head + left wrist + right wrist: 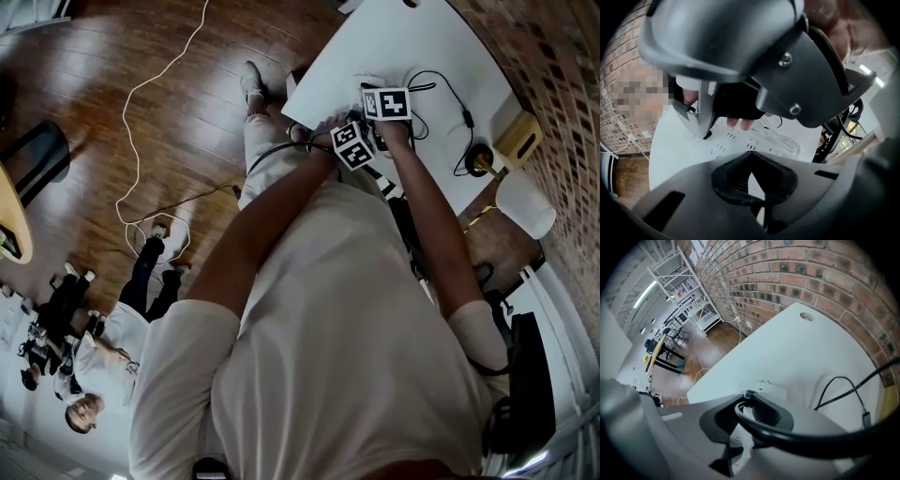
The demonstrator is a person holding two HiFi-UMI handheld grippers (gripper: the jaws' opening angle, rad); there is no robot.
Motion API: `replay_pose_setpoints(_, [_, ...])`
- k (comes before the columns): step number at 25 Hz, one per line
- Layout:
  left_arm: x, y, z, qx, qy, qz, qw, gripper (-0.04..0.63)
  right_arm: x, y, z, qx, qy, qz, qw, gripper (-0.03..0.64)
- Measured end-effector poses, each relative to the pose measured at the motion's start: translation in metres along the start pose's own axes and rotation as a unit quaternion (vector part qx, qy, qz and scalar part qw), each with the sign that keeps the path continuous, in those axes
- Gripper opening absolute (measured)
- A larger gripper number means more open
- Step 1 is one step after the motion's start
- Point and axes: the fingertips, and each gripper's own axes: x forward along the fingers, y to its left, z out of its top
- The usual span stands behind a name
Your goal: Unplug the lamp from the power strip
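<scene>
On the white table [375, 47] my two grippers stand close together. The right gripper [386, 105] is above the white power strip [771, 391]. Its jaws [750, 416] are closed on the lamp's black plug [764, 412], and the black cord [811, 441] loops away from it across the table. My left gripper [354, 145] is shut with nothing in it [752, 176], low over the strip's slotted top [736, 140], and the right gripper fills the upper part of its view. The lamp, with a gold base [481, 161] and a white shade [525, 203], is at the table's right end.
A brick wall [797, 273] runs behind the table. A tan box [518, 139] sits by the lamp. A bundled white cable [780, 138] lies on the table. A white cord [141, 112] trails over the wooden floor. People are at the lower left [94, 356], and a black chair [525, 375] at the right.
</scene>
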Motion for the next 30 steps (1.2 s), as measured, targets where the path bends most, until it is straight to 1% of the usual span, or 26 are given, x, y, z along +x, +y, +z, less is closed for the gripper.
replay_pose_setpoints(6, [-0.0004,0.0006,-0.0006,-0.002,0.009,-0.002,1.0,0.003,-0.0014,0.0021,-0.0005,0.004,0.024,-0.005,1.0,0.054])
replay_pose_setpoints(10, [-0.0022,-0.0002,0.0005,-0.001,0.012,-0.003,0.9999,0.003,-0.0046,0.0029,-0.0002,0.009,0.024,-0.004,1.0,0.052])
replay_pose_setpoints(15, [-0.0013,-0.0008,0.0008,-0.016,0.016,-0.016,0.9996,0.003,-0.0056,0.002,-0.0009,0.016,0.028,-0.001,0.999,0.051])
replay_pose_setpoints(20, [-0.0016,-0.0004,0.002,-0.011,0.016,-0.018,0.9997,0.003,-0.0076,0.0018,-0.0005,-0.001,0.027,-0.01,1.0,0.051])
replay_pose_setpoints(22, [-0.0016,-0.0013,0.0024,-0.015,0.013,-0.022,0.9996,0.003,-0.0086,0.001,-0.0014,0.006,0.019,-0.01,1.0,0.049])
replay_pose_setpoints(24, [-0.0022,-0.0015,0.0017,-0.021,0.01,-0.028,0.9993,0.003,-0.0082,0.0004,-0.0022,0.027,0.018,0.002,0.999,0.049])
replay_pose_setpoints(27, [-0.002,-0.0006,0.0013,-0.012,0.01,-0.028,0.9995,0.003,-0.0051,-0.0026,-0.0019,0.059,0.046,0.028,0.997,0.049])
replay_pose_setpoints(30, [-0.0009,0.0002,0.0003,-0.002,0.012,-0.023,0.9997,0.003,-0.0003,-0.003,-0.0011,0.061,0.087,0.041,0.993,0.051])
